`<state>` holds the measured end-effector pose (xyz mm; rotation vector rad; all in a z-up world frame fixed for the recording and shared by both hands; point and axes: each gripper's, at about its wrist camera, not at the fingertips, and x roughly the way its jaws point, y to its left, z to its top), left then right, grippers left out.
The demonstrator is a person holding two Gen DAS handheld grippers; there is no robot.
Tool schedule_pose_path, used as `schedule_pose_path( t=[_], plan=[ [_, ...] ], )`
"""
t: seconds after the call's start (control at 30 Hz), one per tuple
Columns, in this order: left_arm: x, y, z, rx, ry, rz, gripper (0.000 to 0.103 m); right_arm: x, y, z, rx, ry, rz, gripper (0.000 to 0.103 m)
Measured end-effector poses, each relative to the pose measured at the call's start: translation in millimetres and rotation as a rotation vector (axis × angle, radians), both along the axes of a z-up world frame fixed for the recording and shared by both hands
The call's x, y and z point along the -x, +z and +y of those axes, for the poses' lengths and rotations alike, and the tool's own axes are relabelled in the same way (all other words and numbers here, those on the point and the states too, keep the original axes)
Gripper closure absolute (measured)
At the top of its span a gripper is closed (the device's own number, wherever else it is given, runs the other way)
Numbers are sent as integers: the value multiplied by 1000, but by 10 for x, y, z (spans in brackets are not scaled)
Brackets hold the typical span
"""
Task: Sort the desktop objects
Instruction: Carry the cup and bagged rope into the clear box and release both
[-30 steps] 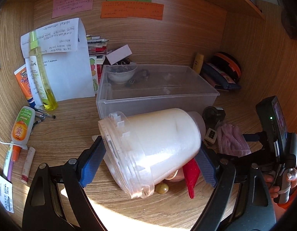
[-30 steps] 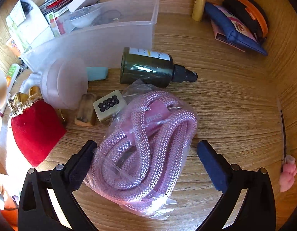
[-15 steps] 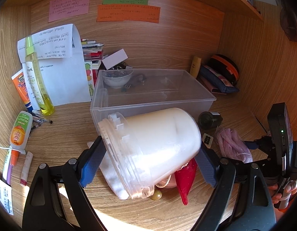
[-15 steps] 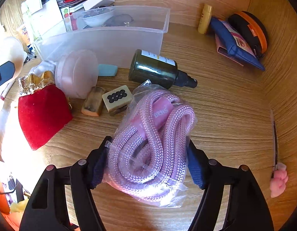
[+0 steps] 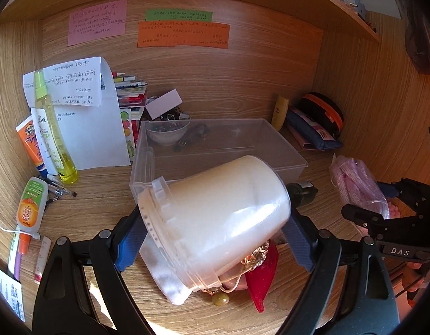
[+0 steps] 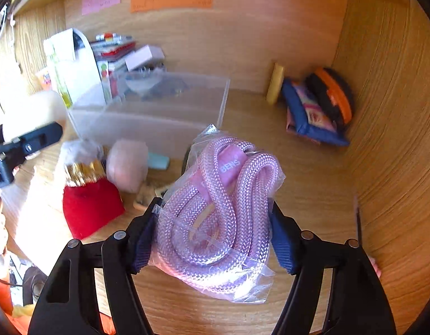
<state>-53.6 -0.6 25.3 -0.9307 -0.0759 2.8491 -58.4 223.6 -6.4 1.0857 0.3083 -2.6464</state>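
My left gripper is shut on a white plastic jar, held tilted above the desk in front of the clear plastic bin. My right gripper is shut on a bagged pink rope and holds it lifted off the desk; it also shows in the left wrist view. A red pouch with gold trim and a pink round lid lie on the desk by the bin. A dark bottle lies behind the jar.
A white bowl sits in the bin's back left corner. A yellow spray bottle, tubes and papers stand at the left. A blue pouch and orange-black case lie at the back right. Wooden walls close three sides.
My right gripper closed on the bagged pink rope and lifted it off the desk. My left gripper raised the white jar higher toward the bin.
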Motion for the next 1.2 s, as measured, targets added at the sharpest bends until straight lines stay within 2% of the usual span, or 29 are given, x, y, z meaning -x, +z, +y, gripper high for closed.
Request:
schedule_pose_path(
  t=[0.17,0.37,0.53,0.97,1.2],
  plan=[
    [156,25,-26,0,-2,-4,15,113,245,-111,15,21,61,35],
    [390,46,-104,7,13,-10,16,346,351,-306,19,49,87,36],
    [596,50,-178,-4,11,-35,16,612,335,-420,43,74,57,36],
    [1016,93,-191,34,13,-43,16,1217,183,-656,31,112,-10,36],
    [1289,-38,-167,45,5,-107,16,1434,67,-770,-4,134,-45,36]
  ],
)
